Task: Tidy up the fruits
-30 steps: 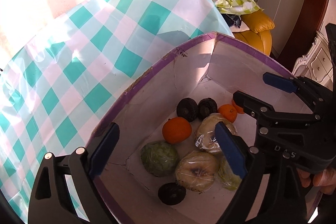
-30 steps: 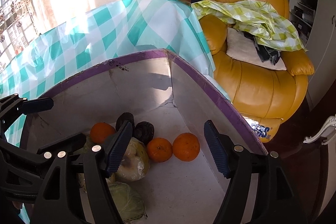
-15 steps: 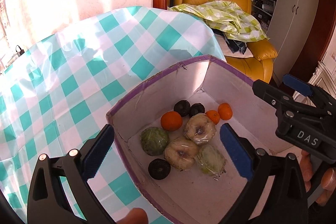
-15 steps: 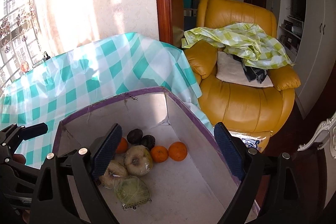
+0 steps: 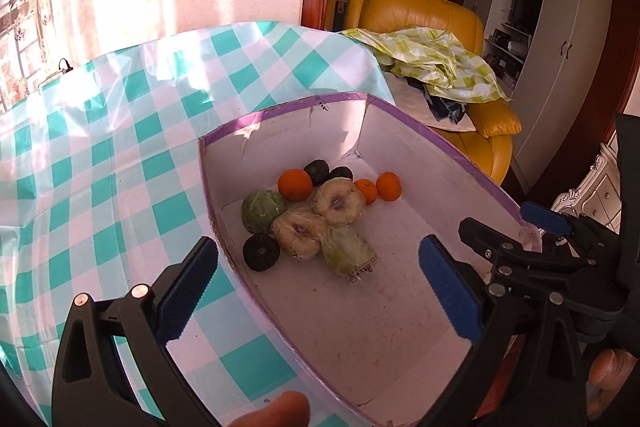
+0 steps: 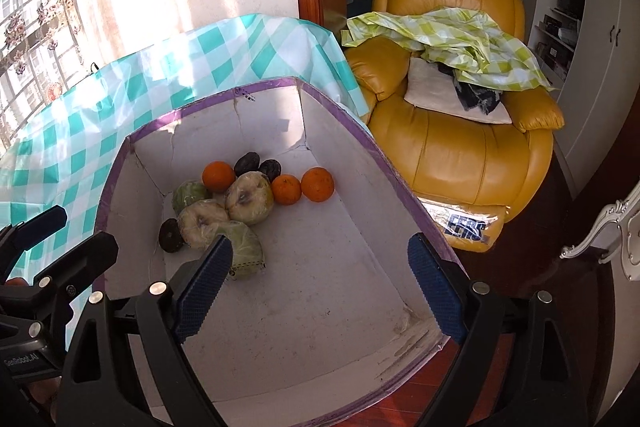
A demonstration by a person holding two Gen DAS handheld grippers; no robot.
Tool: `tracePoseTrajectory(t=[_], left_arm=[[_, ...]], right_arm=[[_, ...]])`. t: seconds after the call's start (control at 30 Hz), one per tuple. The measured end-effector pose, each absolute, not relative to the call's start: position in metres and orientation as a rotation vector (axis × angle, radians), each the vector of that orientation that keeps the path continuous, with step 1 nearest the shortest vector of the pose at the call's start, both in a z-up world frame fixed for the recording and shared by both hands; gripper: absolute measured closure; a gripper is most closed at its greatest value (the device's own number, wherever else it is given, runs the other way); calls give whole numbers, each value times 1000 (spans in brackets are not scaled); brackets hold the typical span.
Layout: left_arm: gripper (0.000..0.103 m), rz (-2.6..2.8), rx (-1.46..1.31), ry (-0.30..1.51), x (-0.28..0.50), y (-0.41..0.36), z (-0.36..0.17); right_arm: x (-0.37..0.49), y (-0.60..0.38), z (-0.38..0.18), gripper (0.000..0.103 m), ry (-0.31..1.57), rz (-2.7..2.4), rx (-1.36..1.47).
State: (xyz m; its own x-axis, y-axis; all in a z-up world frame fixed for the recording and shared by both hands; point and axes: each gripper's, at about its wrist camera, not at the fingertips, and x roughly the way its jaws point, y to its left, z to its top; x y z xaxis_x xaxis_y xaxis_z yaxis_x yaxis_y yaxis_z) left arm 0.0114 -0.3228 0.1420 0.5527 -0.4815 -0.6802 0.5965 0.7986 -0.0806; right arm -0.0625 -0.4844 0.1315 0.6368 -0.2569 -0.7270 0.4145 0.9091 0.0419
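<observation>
Left wrist view shows more of the room than a second ago: we have drawn both tools back, so the white cardboard box with purple-taped rim point(image 5: 496, 195) looks smaller and its near wall now shows. Our left gripper point(image 5: 320, 291) stands wide with nothing between its blue pads point(image 5: 188, 291); our right gripper point(image 6: 320, 287), narrower a second ago, now also gapes wide and empty above the box floor. Its black frame crosses the left view's right edge.

Around the box lie the teal-and-white checked tablecloth point(image 5: 100, 155) and, past the table's far corner, a yellow leather armchair point(image 6: 460, 147) draped with a lime checked cloth point(image 6: 460, 35).

Inside, the fruits cluster toward the box's far left corner: three oranges point(image 5: 295, 184), three dark round fruits point(image 5: 261, 251), two pale wrapped apples point(image 5: 338, 201) and two green wrapped fruits point(image 5: 262, 211), many touching. The near half of the floor is bare.
</observation>
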Motion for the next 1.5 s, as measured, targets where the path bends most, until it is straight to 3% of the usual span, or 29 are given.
tracePoseTrajectory(t=[0.33, 1.5], left_arm=[[2, -574, 211, 743, -20, -332, 142], [2, -559, 209, 779, -16, -330, 139]], right_arm=[[-92, -495, 126, 17, 793, -375, 245], [-90, -495, 123, 17, 794, -378, 219]])
